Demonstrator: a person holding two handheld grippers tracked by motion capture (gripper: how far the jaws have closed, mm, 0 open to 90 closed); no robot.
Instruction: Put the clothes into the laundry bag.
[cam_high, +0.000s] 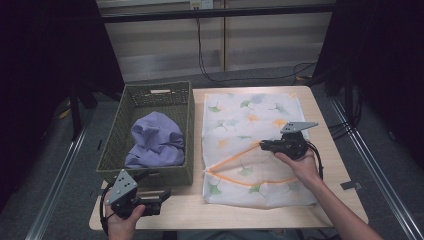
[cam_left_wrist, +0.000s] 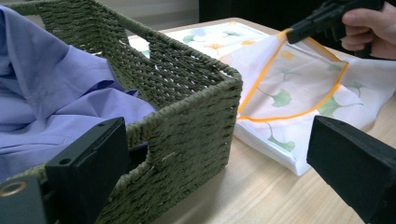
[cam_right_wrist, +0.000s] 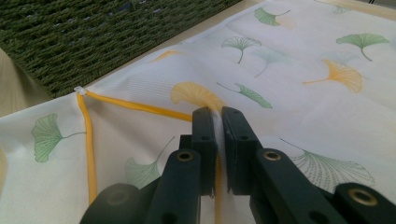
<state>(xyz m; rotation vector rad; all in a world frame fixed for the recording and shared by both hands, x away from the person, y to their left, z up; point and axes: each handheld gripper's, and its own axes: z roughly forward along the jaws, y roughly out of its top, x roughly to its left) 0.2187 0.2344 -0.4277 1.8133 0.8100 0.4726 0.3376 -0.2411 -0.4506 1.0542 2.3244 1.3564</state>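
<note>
A white laundry bag printed with ginkgo leaves and trimmed in orange lies flat on the table's right half. My right gripper is shut on its orange-edged opening flap and holds that edge lifted off the bag, as the left gripper view also shows the raised flap. A crumpled lavender shirt fills the green woven basket to the bag's left. My left gripper rests open near the table's front left corner, its jaws pointing at the basket's near wall, with nothing between them.
The basket stands against the bag's left side. Bare wooden tabletop runs along the front edge. Cables trail on the floor behind the table, and metal rails flank it.
</note>
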